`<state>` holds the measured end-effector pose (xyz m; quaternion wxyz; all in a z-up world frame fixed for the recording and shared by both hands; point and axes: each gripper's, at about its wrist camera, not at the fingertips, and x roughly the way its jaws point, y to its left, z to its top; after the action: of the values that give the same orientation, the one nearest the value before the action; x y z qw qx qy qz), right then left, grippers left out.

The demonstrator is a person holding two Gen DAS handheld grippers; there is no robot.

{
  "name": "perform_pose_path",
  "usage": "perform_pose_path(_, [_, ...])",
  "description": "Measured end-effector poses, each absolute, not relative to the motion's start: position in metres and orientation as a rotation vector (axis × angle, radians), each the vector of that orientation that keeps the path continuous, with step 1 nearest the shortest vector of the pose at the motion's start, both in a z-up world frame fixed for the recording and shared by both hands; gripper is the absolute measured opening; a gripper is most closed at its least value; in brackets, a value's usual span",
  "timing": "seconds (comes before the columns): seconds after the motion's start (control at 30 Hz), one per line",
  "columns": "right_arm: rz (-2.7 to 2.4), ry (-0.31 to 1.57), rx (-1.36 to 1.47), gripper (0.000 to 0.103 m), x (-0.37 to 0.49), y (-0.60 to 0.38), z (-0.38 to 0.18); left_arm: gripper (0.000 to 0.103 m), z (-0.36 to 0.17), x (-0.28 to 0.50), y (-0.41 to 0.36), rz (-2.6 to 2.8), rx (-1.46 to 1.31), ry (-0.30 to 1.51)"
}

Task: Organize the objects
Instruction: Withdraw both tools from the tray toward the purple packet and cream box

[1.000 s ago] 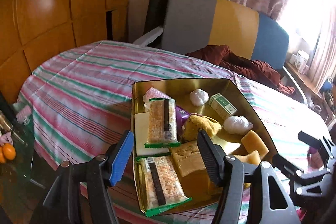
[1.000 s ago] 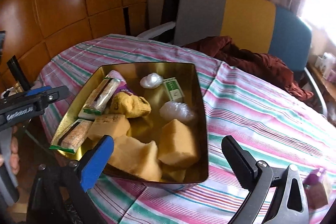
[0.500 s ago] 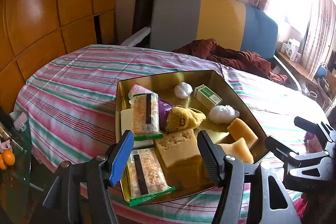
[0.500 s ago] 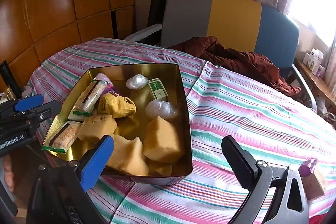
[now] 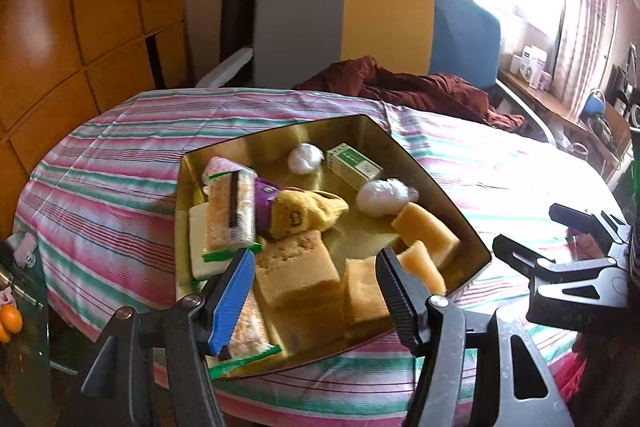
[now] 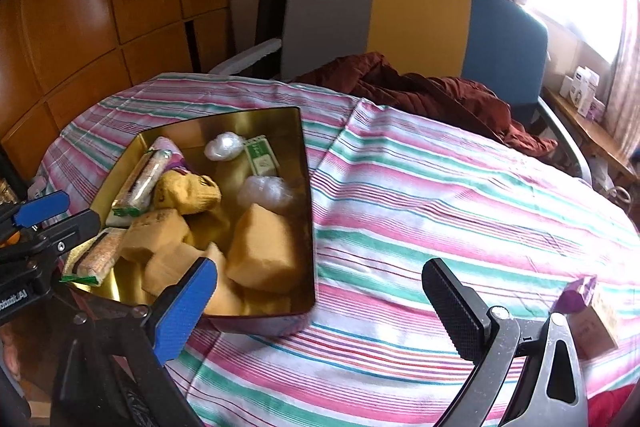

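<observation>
A round table under a pink, green and white striped cloth (image 6: 420, 187) is filling the room's middle, with a grey, yellow and blue chair (image 6: 416, 23) and a dark red garment (image 6: 424, 87) sitting behind its far edge and a bright window glaring at the right. A gold tin (image 6: 306, 211) is resting on the table's near left part, close to its near edge, its long axis running from the near edge away toward the chair. Inside it, yellow sponge blocks (image 6: 262, 251) are crowding the near end, a yellow sock (image 6: 188, 193) is lying in the middle, wrapped snack bars (image 5: 230, 215) are lining the left wall, and two white wads (image 5: 306, 158) and a small green and white box (image 5: 352, 167) are sitting at the far end.

The left gripper (image 5: 316, 291) is hovering wide open and empty right over the tin's near end, one sponge block (image 5: 296, 267) lying just ahead between its fingers. The right gripper (image 6: 320, 307) is also gaping open with nothing in it, pointing mostly at bare cloth to the right of the tin; a small purple and tan packet (image 6: 590, 315) is lying near the table's near right edge, just beside its right finger.

The left gripper looks the nearer one for anything in the tin, and the right for the stray packet; which is meant next cannot be told
</observation>
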<state>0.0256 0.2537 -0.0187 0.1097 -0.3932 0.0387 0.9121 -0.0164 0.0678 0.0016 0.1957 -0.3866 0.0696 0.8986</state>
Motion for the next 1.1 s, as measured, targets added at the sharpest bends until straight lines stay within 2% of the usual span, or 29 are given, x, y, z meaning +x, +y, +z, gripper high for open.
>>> perform_pose_path(0.57, [2.526, 0.248, -1.155, 0.103, 0.062, 0.327, -0.027, 0.064, -0.001, 0.001, 0.128, 2.362, -1.039, 0.329])
perform_pose_path(0.87, [2.342, 0.445, -1.119, 0.103, 0.112, 0.411, -0.026, 0.064, -0.009, 0.008, 0.158, 2.254, -1.047, 0.349])
perform_pose_path(1.1, [2.123, 0.647, -0.987, 0.103, 0.177, 0.49, -0.016, 0.064, -0.014, 0.016, 0.178, 2.179, -1.047, 0.369])
